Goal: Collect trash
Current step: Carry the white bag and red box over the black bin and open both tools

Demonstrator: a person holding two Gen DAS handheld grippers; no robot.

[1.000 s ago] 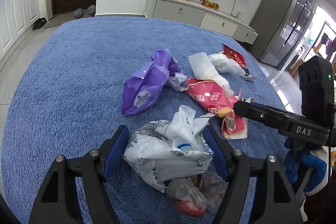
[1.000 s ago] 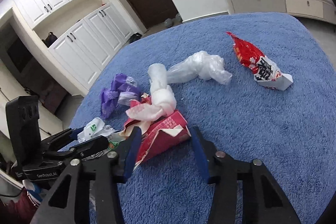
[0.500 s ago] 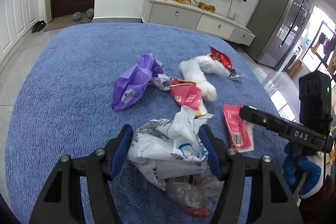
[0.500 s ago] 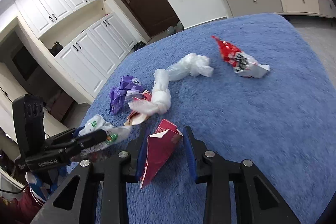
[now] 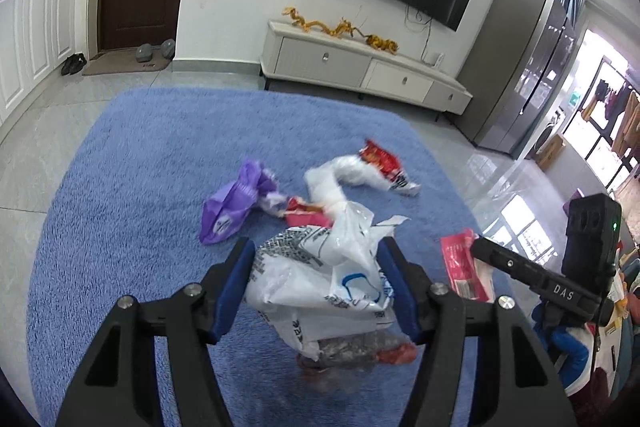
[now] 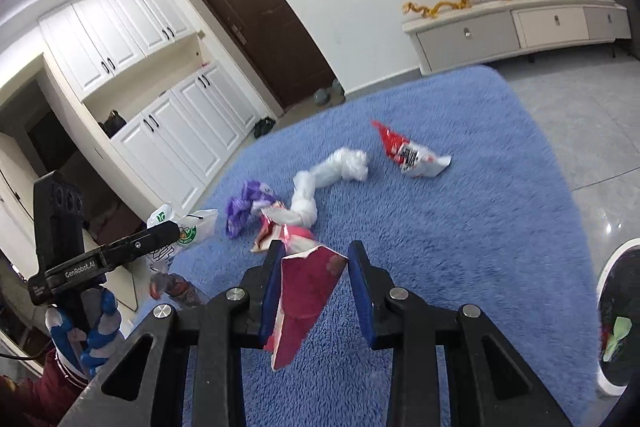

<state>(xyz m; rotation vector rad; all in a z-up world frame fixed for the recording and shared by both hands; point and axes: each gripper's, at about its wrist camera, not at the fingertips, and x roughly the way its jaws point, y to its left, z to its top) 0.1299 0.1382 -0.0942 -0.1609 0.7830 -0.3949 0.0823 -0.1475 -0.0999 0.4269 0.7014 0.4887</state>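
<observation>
My left gripper (image 5: 316, 263) is shut on a crumpled white plastic bag (image 5: 320, 279), which hangs above the blue rug (image 5: 120, 227) with a reddish clear bundle under it. My right gripper (image 6: 316, 267) is shut on a flattened pink carton (image 6: 308, 291), also off the rug. Each gripper shows in the other's view: the right one (image 5: 476, 249) with the pink carton (image 5: 464, 267), the left one (image 6: 172, 227) with the white bag (image 6: 192, 227). On the rug lie a purple wrapper (image 5: 236, 203), knotted white plastic (image 6: 340, 167), a red snack bag (image 6: 412, 155) and a pink wrapper (image 6: 276, 227).
A white-rimmed bin (image 6: 604, 283) with a dark inside stands at the rug's near right corner. Grey tiled floor (image 6: 580, 115) surrounds the rug. A low TV cabinet (image 5: 360, 67) lines the far wall, with a dark fridge (image 5: 520, 67) to its right and white cupboards (image 6: 168, 131) on the left.
Both grippers rose and drew back from the pile. The right one closed on the pink carton and lifted it away. The left one tightened on the white bag and raised it.
</observation>
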